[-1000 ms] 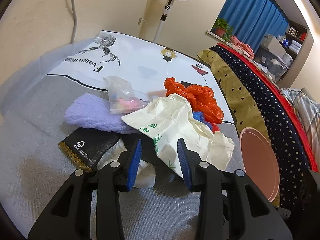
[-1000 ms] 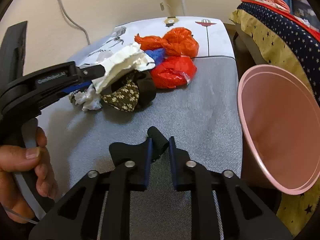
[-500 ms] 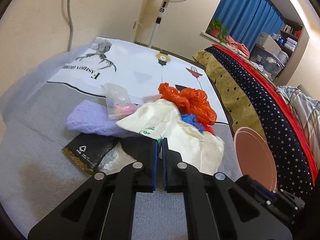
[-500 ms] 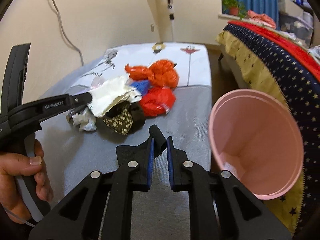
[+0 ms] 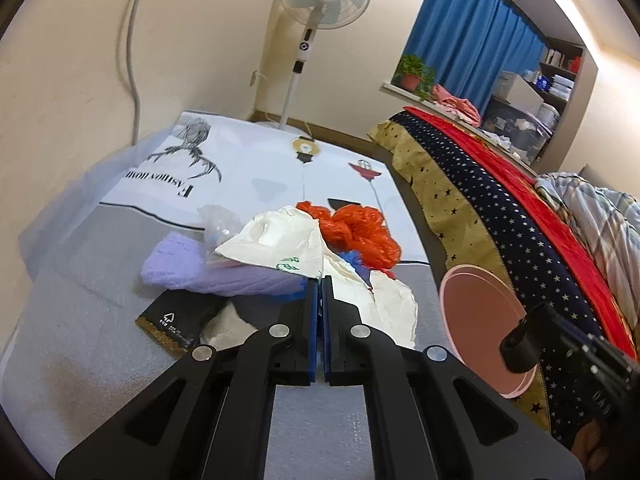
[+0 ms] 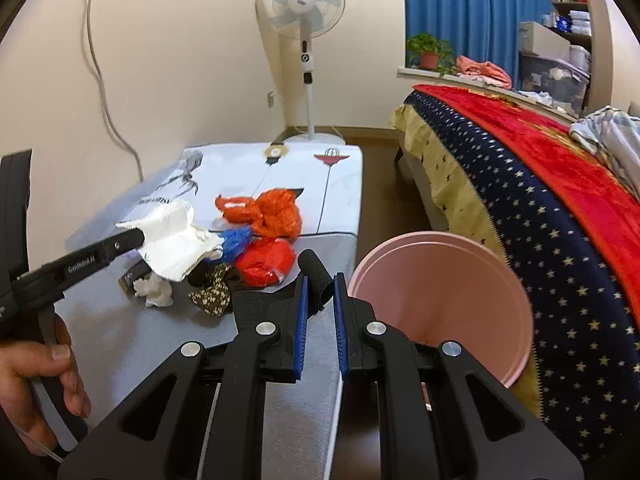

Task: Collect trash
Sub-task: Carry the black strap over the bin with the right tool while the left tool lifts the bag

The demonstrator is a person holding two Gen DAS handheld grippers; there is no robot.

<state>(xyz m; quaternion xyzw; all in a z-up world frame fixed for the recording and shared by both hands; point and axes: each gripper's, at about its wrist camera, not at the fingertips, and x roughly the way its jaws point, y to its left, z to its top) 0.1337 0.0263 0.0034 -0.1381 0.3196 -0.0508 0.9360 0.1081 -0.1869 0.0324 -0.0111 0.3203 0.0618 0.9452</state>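
My left gripper (image 5: 319,280) is shut on the edge of a cream plastic bag (image 5: 280,248), which hangs lifted over the trash pile; in the right wrist view the left gripper (image 6: 138,237) pinches that bag (image 6: 176,244). Orange bags (image 5: 360,232), a blue scrap (image 6: 236,240), a red bag (image 6: 264,260), a purple cloth (image 5: 180,268), a black packet (image 5: 176,316) and crumpled tissue (image 6: 154,290) lie on the grey table (image 5: 80,340). My right gripper (image 6: 320,278) is shut on a black fabric strap (image 6: 316,268), beside the pink bin (image 6: 440,300).
The pink bin (image 5: 476,312) stands off the table's right edge, against a bed with a starry cover (image 6: 520,200). A white printed cloth (image 5: 260,168) covers the table's far half. A standing fan (image 6: 300,4) is behind it. A person's hand (image 6: 36,380) holds the left gripper.
The left jaws closed on the cream bag's edge and lifted it. The right gripper rose with the black strap, so the bin's opening now shows more fully.
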